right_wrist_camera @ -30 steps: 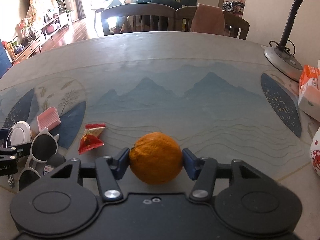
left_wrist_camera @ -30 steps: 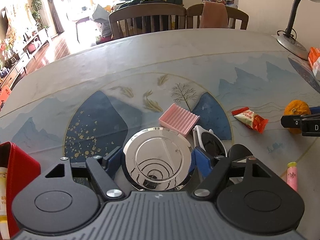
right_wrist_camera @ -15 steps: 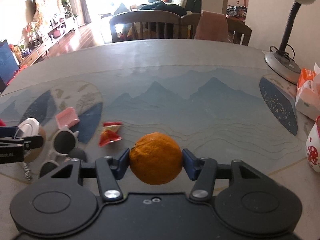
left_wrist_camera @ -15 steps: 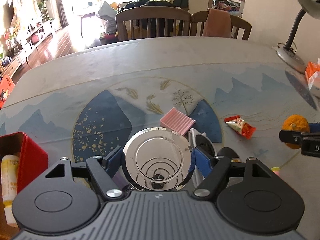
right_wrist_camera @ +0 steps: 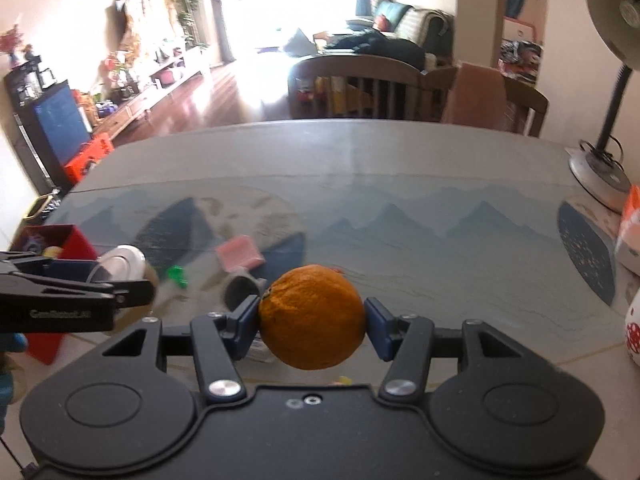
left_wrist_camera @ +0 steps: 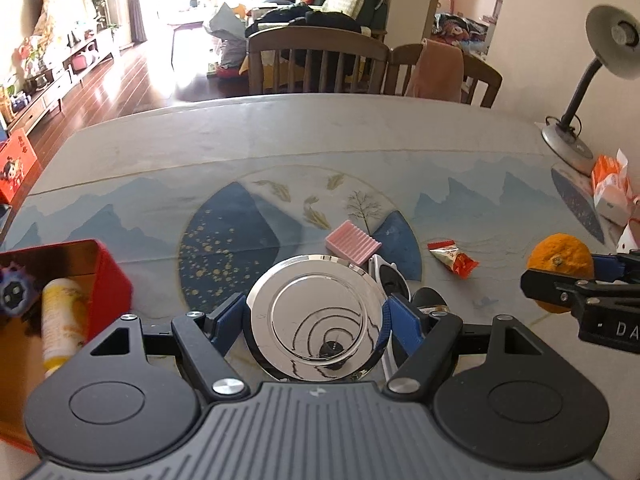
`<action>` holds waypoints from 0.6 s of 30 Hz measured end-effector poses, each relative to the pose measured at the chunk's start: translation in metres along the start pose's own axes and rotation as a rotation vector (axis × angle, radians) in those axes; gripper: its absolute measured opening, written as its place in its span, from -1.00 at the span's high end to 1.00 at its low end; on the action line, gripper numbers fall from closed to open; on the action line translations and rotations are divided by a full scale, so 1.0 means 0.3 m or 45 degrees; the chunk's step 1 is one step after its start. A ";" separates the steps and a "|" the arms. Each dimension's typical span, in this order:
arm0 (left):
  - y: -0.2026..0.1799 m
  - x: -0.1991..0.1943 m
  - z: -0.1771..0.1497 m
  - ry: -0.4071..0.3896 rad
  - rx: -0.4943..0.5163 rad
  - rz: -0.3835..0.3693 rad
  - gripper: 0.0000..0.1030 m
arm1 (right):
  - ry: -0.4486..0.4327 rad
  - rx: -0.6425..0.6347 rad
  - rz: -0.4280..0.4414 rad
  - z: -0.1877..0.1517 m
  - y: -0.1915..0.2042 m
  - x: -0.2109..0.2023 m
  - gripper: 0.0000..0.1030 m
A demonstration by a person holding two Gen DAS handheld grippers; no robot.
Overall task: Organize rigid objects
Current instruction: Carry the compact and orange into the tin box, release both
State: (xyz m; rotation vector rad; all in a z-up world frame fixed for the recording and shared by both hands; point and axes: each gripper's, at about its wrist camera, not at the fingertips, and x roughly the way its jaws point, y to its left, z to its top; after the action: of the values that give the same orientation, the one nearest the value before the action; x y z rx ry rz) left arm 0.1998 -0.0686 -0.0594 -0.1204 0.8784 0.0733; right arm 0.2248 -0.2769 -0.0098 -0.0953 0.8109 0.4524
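Two claws loaded: left claw pinches mirror, right claw pinches orange.

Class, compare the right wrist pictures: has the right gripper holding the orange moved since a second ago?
Yes. The right gripper, clamped on the orange, has risen and swung leftward: the red box has entered its view beside the table.

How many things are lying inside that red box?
2 visible: a yellow bottle and a purple-blue toothed thing, both in the red box. The frame cuts the box off, so more may hide.
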 end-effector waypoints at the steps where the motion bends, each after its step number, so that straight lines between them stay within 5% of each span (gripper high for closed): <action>1: 0.009 -0.012 0.000 -0.003 -0.007 0.001 -0.49 | -0.005 -0.009 0.013 0.004 0.018 -0.007 -0.07; 18: 0.278 -0.208 -0.066 -0.065 -0.151 0.046 -0.49 | -0.026 -0.205 0.200 0.015 0.394 -0.059 -0.07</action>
State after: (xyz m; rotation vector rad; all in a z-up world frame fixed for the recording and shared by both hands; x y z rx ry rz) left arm 0.1355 0.0105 -0.0300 -0.2126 0.8251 0.1617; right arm 0.1670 -0.1756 0.0164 -0.1770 0.7641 0.6660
